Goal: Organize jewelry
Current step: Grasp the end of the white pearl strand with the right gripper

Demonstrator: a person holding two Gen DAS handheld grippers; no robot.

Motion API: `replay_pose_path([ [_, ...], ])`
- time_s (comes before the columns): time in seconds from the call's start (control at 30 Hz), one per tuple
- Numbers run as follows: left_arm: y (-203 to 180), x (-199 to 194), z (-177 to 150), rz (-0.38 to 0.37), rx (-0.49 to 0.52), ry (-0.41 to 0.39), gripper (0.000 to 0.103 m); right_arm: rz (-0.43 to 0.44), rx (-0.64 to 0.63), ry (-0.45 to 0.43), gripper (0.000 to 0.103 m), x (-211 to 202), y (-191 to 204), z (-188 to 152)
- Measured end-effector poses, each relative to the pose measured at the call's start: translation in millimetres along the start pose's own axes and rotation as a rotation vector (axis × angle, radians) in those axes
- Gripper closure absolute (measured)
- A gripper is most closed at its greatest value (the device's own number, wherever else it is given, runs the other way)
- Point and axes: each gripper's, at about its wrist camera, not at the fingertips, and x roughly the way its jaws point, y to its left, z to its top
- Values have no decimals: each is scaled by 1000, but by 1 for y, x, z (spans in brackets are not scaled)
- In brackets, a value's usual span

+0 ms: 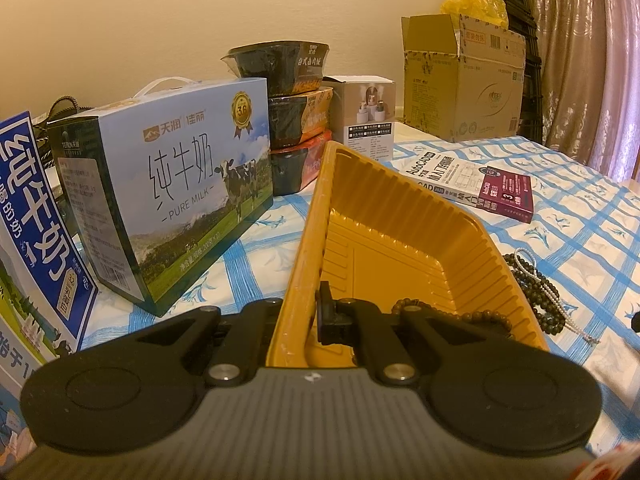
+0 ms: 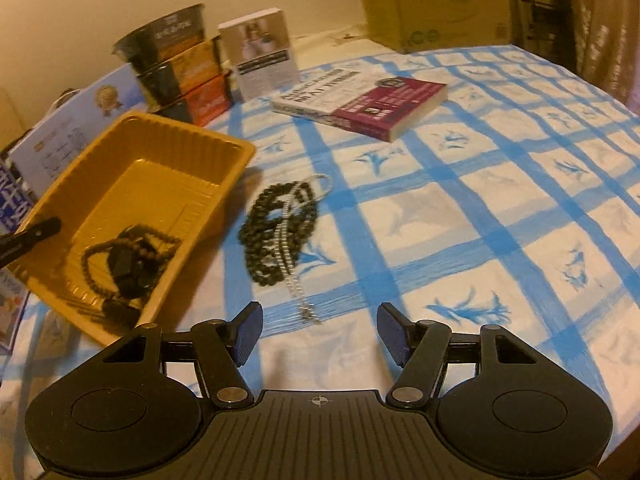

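A heap of dark bead strands (image 2: 276, 228), with a pale, thinner chain (image 2: 294, 264) trailing across it toward the camera, lies on the blue-and-white checked cloth (image 2: 480, 216) just beside the right wall of a yellow plastic tray (image 2: 224, 168). Inside the tray, at its near end, a brown bead bracelet (image 2: 120, 254) is coiled around a dark, blocky object that cannot be made out.

The left gripper (image 1: 316, 312) is clamped on the tray's near left wall, one finger inside the tray and the other outside, its jaws pinched tight on the thin plastic; in the right wrist view only a dark tip of it shows at the tray's left rim. The right gripper (image 2: 318, 334) hangs over bare cloth, its blue-padded jaws standing apart with nothing between them, the loose end of the pale chain just ahead of its fingertips.

Behind the tray stand a milk carton (image 1: 168, 184) printed with a cow, a stack of three dark food tubs (image 1: 296, 116) and a small white product box (image 1: 368, 116). A thick book (image 2: 360, 106) lies flat farther right on the cloth. A large cardboard box (image 1: 460, 88) sits at the back against the wall, with a curtain (image 1: 580, 52) to its right.
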Motion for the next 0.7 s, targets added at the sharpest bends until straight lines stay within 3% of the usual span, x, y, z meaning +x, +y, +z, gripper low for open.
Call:
replay_pose_path([
  [0.7,1,0,0,0,-2,1,98,35,-48,-16,40,9,9,5],
])
